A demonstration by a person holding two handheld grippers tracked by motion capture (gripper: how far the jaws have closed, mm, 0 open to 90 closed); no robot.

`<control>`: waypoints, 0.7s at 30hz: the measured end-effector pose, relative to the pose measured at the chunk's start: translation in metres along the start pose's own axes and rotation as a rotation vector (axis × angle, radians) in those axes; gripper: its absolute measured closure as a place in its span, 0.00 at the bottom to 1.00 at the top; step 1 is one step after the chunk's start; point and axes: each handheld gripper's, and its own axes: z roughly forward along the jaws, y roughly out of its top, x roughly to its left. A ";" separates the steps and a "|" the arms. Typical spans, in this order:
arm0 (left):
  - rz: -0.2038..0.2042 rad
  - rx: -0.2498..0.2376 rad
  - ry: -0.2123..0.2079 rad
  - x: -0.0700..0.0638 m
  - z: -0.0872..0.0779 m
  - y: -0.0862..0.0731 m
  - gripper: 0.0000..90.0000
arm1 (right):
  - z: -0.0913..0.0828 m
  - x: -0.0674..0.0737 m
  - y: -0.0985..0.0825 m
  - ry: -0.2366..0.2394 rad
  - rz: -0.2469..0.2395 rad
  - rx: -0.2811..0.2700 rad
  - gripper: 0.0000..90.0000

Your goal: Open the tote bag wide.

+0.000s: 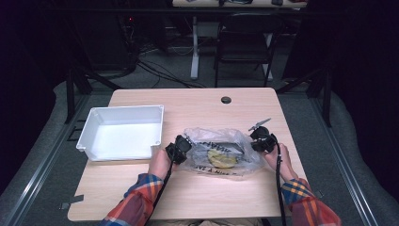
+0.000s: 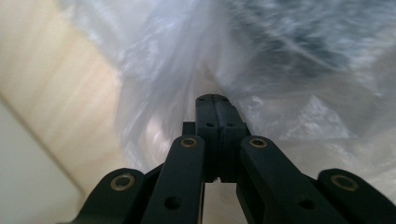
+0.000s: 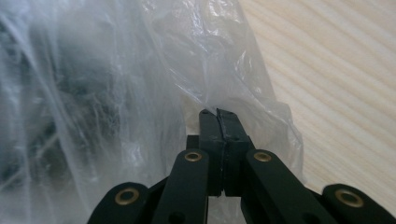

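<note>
Count of what sits before me

I hold two grippers, the left gripper (image 1: pixel 178 149) and the right gripper (image 1: pixel 261 139), one in each of my two hands. On the one tabletop (image 1: pixel 197 103) I count one clear plastic bag (image 1: pixel 221 150) at the near middle, with one yellowish round thing (image 1: pixel 222 159) inside it, and one white bin (image 1: pixel 121 133) to the left. One dark folding chair (image 1: pixel 244 40) stands on the far side.
</note>
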 end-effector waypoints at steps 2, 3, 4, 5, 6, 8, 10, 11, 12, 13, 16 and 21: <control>0.017 -0.005 -0.020 -0.006 -0.006 -0.003 1.00 | -0.002 -0.001 0.000 0.013 0.001 0.002 1.00; 0.021 -0.018 -0.023 -0.006 -0.010 -0.003 1.00 | -0.002 -0.001 -0.001 0.015 0.000 -0.001 1.00; 0.020 -0.031 -0.017 -0.005 -0.016 -0.003 0.97 | -0.003 -0.001 -0.001 0.021 0.001 -0.005 1.00; 0.013 -0.055 -0.017 -0.004 -0.022 -0.003 0.95 | -0.003 -0.001 -0.001 0.019 0.006 -0.015 1.00; -0.001 -0.085 -0.020 -0.002 -0.029 -0.004 0.92 | -0.003 -0.001 -0.001 0.024 0.009 -0.022 1.00; -0.024 -0.144 0.003 0.001 -0.040 -0.003 0.86 | -0.004 -0.001 0.000 0.027 -0.003 -0.027 1.00; -0.041 -0.211 0.034 0.002 -0.050 -0.004 0.80 | -0.006 0.000 0.001 0.023 -0.006 -0.026 1.00; -0.046 -0.231 0.062 0.003 -0.053 -0.003 0.80 | -0.006 0.000 0.001 0.029 0.002 -0.038 1.00; -0.045 -0.246 0.085 0.004 -0.055 -0.003 0.75 | -0.007 0.000 0.001 0.023 -0.004 -0.033 1.00; -0.049 -0.246 0.099 0.005 -0.054 -0.003 0.75 | -0.007 0.000 0.001 0.023 -0.003 -0.033 1.00; -0.055 -0.207 0.139 0.009 -0.044 0.000 0.71 | -0.008 0.000 0.002 0.022 -0.004 -0.039 1.00; -0.066 -0.145 0.158 0.018 -0.018 0.006 0.90 | -0.009 0.001 0.003 0.018 -0.005 -0.062 1.00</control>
